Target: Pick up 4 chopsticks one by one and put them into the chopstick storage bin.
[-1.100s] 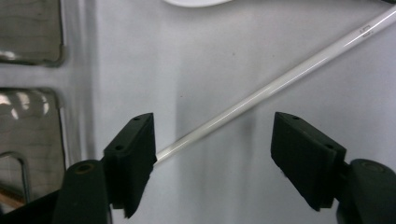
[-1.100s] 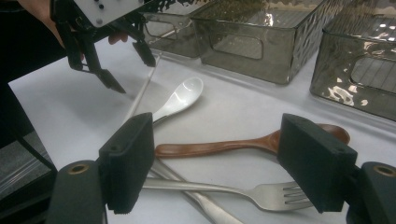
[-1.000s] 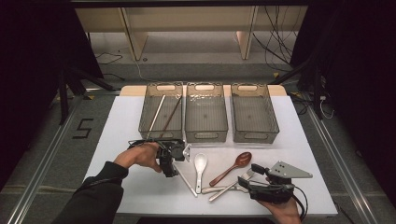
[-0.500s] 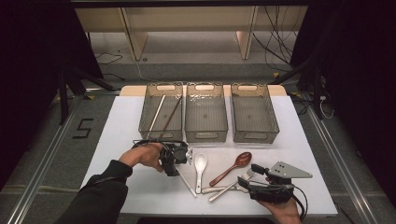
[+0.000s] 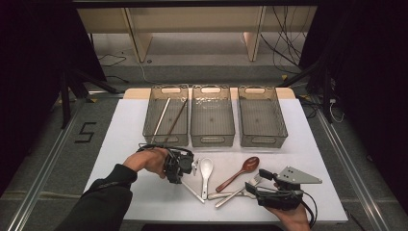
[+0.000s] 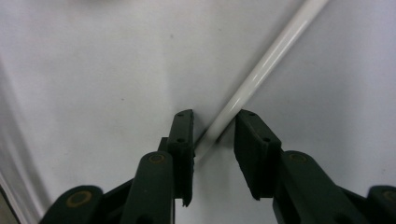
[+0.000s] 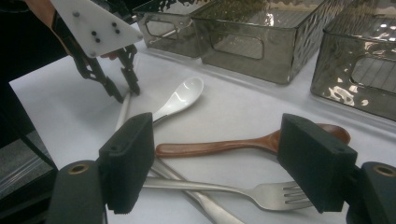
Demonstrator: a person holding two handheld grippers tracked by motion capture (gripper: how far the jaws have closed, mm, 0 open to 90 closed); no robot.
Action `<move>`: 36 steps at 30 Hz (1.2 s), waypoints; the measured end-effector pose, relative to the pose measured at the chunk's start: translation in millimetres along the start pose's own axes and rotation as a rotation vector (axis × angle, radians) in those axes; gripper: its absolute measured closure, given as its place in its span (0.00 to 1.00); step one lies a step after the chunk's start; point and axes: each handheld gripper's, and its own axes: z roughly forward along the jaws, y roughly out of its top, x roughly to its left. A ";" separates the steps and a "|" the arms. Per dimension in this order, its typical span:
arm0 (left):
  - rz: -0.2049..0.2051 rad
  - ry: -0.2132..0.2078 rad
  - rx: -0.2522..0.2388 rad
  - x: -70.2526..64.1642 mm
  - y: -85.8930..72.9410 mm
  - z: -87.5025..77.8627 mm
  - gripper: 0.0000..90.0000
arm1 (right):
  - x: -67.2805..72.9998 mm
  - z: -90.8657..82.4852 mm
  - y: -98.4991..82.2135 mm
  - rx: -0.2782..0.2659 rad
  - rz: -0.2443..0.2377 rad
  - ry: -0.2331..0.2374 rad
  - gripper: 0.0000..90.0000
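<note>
Three clear plastic bins [image 5: 212,120] stand side by side at the far edge of the white table [image 5: 120,125], apparently sorting bins: the left one already holds two chopsticks [image 5: 169,118], while the middle and right ones look empty. Nearer the person lies the loose cutlery, a white ceramic spoon [image 5: 206,169], a wooden spoon [image 5: 239,172] and a metal fork [image 7: 233,189] crossed over another steel handle. The right gripper [image 5: 260,184] rests low beside that pile with its jaws spread wide and nothing between them, seemingly waiting its turn. The left gripper [image 5: 185,173] points down at a white chopstick [image 6: 261,74] lying flat on the table; its jaws have just been closing and now stand narrow, straddling the stick's near end. In the left gripper view the stick runs diagonally between the two pads [image 6: 184,135], close to the left one, with a small gap still visible on the right, so the grip does not look complete yet.
</note>
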 end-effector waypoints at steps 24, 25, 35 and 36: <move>0.133 -0.060 -0.013 -26.0 -14.1 0.1 0.94 | 0.1 1.7 -0.4 0.006 -0.001 0.003 0.31; 0.140 -0.065 -0.008 -25.8 -14.2 -0.2 0.94 | 0.1 1.7 -0.5 0.006 -0.001 0.003 0.31; 0.154 -0.061 -0.036 -29.9 -15.5 -8.0 0.94 | 0.3 2.2 -0.4 0.009 -0.002 0.003 0.31; 0.155 -0.057 -0.040 -30.2 -15.2 -9.5 0.94 | 0.3 2.3 -0.4 0.009 -0.003 0.003 0.31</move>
